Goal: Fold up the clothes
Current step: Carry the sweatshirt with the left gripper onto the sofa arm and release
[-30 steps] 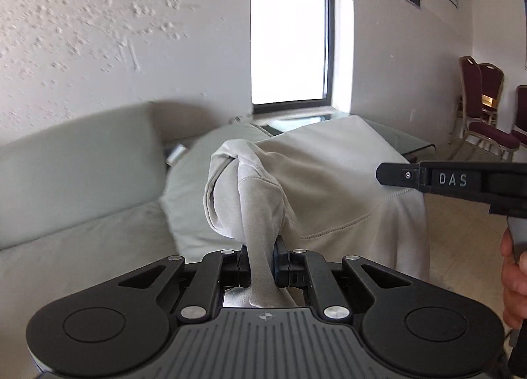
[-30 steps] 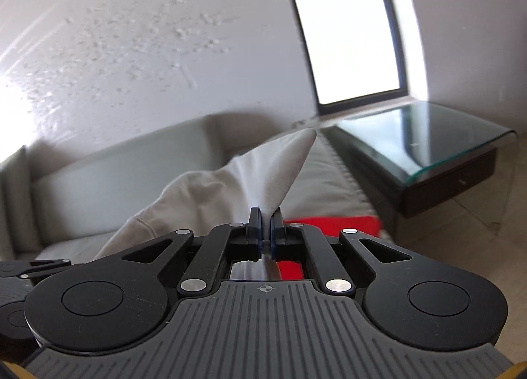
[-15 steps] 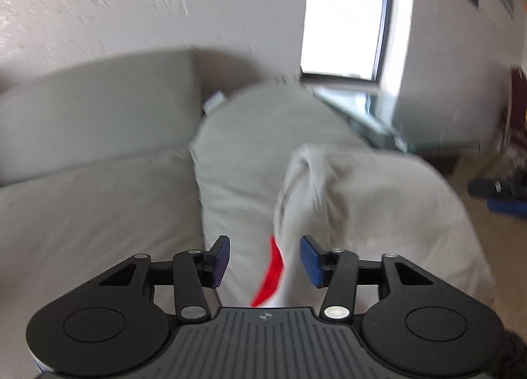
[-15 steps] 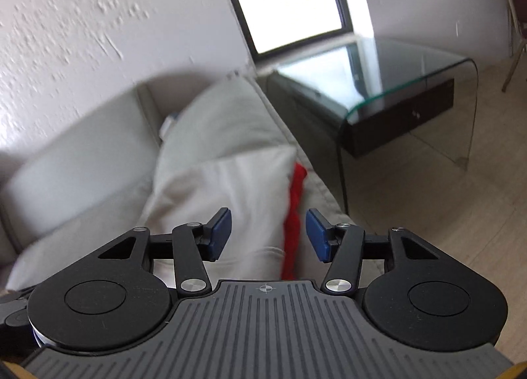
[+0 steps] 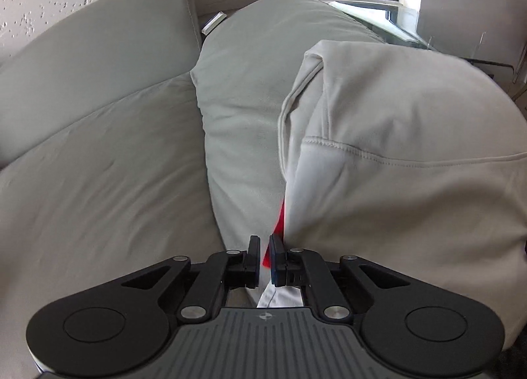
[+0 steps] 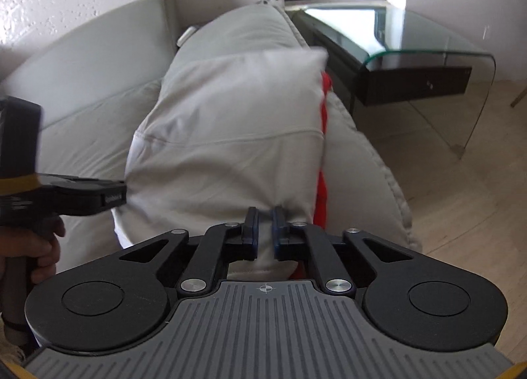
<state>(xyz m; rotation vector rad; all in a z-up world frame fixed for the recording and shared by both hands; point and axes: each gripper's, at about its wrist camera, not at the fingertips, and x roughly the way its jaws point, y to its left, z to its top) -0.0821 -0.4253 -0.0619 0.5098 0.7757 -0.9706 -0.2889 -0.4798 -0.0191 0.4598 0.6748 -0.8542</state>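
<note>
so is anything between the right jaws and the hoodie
Nothing visible. The right gripper sits directly at the near edge of the beige hoodie, with fabric showing in the narrow gap between its jaws. The red garment lies off to the side.

1. Your left gripper has its jaws nearly closed, gripping nothing.
2. The beige sweatshirt lies folded on the grey sofa cushion.
3. A red garment peeks from beneath it.
</note>
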